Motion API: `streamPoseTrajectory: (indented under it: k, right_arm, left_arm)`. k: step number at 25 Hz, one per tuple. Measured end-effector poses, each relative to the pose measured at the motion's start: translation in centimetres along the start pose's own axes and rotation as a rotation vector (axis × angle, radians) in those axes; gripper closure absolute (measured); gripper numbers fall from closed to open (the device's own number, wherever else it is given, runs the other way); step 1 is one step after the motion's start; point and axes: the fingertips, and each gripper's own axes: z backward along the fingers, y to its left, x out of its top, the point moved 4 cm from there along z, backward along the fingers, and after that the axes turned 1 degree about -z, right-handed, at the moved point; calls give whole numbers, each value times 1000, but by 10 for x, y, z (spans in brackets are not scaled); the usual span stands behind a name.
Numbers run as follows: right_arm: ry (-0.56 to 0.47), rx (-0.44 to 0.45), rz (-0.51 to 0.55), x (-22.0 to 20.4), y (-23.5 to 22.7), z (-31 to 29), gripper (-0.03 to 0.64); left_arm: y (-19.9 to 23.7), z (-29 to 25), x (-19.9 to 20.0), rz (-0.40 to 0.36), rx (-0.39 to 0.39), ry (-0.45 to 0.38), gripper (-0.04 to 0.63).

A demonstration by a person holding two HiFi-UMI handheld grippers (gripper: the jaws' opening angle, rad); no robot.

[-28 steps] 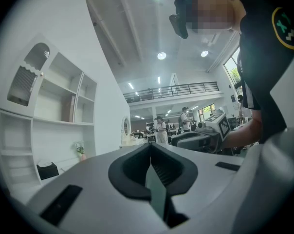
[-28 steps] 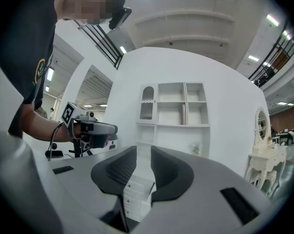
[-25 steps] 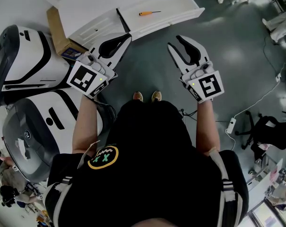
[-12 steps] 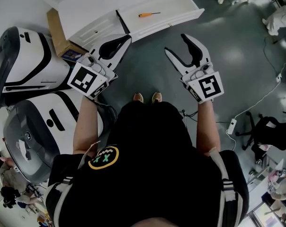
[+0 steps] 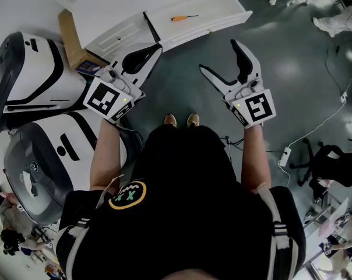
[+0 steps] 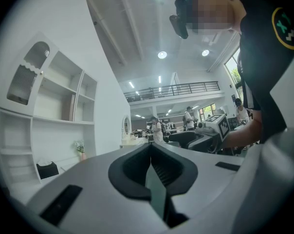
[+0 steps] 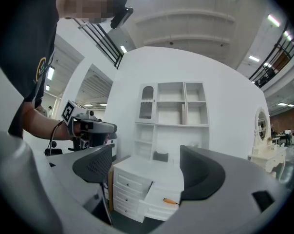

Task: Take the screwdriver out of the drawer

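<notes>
An orange-handled screwdriver (image 5: 183,17) lies in the open top drawer (image 5: 222,17) of a white chest of drawers; in the right gripper view the screwdriver (image 7: 170,201) shows in that drawer (image 7: 154,206). My right gripper (image 5: 221,56) hangs level, short of the drawer, its jaws opening with nothing between them. My left gripper (image 5: 151,49) is held level at the left, in front of the chest's closed part, jaws shut and empty. In the left gripper view the left gripper (image 6: 151,156) faces away toward a room with people.
Two large white and black machines (image 5: 30,80) stand on the floor at the left, next to a cardboard box (image 5: 71,39). A power strip and cable (image 5: 285,154) lie on the grey floor at the right. White shelving (image 7: 172,111) rises behind the chest.
The right gripper's jaws have spread from nearly closed to wide apart. Both hands stayed in place, and the left gripper has not changed.
</notes>
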Motion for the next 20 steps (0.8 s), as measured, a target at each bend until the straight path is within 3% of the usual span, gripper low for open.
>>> streamPoseTrajectory:
  k: [9, 14, 20]
  right_arm:
    - [5, 10, 9, -3, -1, -2, 119]
    - [-2, 5, -24, -4, -2, -3, 34]
    - [3, -4, -29, -7, -5, -3, 32]
  left_arm:
    - [0, 0, 1, 0, 1, 3, 575]
    - [0, 0, 1, -2, 3, 4, 575]
    - [0, -2, -1, 0, 2, 6, 575]
